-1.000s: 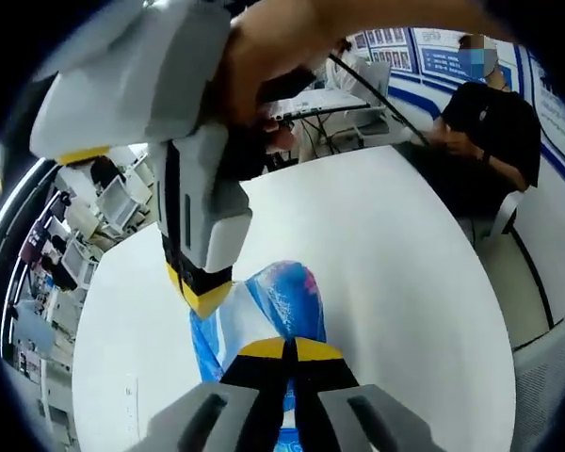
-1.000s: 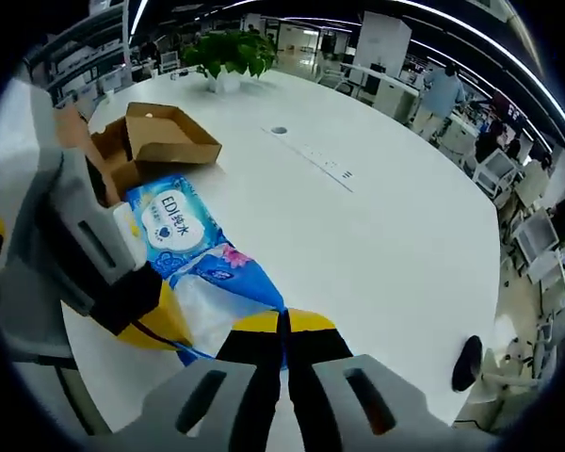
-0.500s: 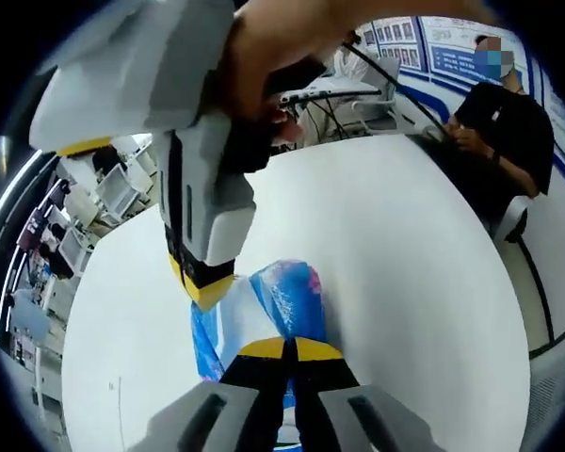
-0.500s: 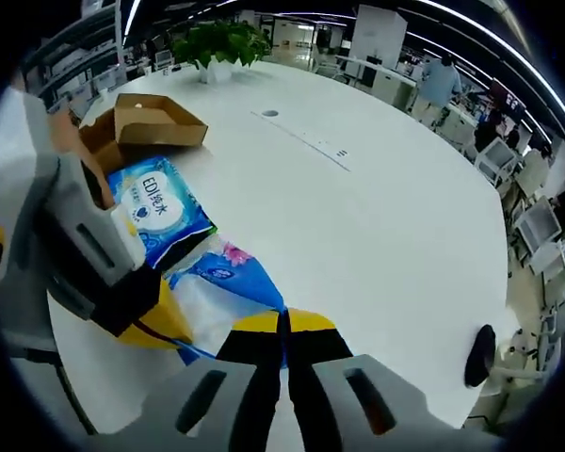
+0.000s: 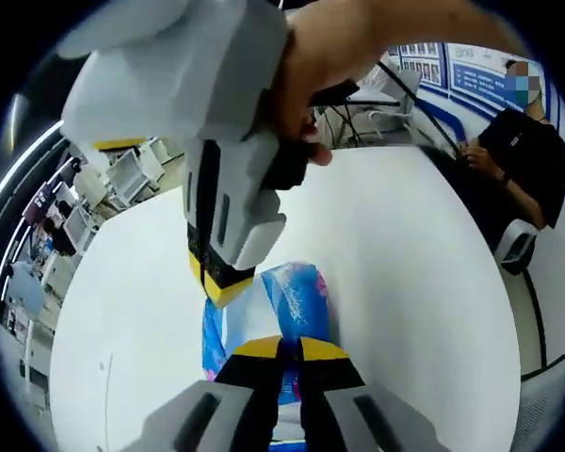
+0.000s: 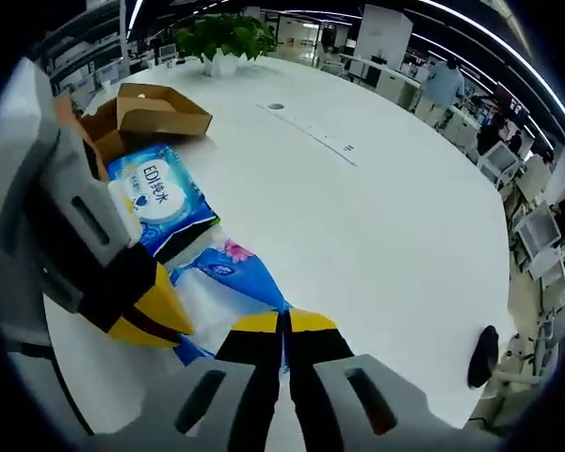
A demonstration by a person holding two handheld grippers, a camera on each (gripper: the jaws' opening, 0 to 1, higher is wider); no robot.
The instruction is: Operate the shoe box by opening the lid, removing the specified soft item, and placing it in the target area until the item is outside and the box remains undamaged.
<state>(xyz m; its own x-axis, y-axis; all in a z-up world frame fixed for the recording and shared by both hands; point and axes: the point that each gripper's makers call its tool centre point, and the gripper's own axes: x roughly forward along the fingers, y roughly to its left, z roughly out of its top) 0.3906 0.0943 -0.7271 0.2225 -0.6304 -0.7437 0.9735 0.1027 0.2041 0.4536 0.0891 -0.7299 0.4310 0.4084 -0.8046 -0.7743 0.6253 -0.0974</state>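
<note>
Since both the left gripper [image 5: 281, 350] and right gripper [image 6: 282, 325] pinch the soft blue plastic tissue pack [image 6: 228, 282] above the white table [image 6: 377, 226], apparently clear of the open cardboard shoe box [image 6: 155, 111], its light, crinkly film handles best at the edges.

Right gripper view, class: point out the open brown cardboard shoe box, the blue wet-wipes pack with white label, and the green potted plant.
open brown cardboard shoe box [image 6: 160, 108], right gripper view, lid panel.
blue wet-wipes pack with white label [image 6: 162, 196], right gripper view, its white label.
green potted plant [image 6: 224, 35], right gripper view, leaves.

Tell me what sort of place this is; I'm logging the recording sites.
Probably an open-plan office: a big white table, rows of desks with monitors, a potted plant, and wall posters.
</note>
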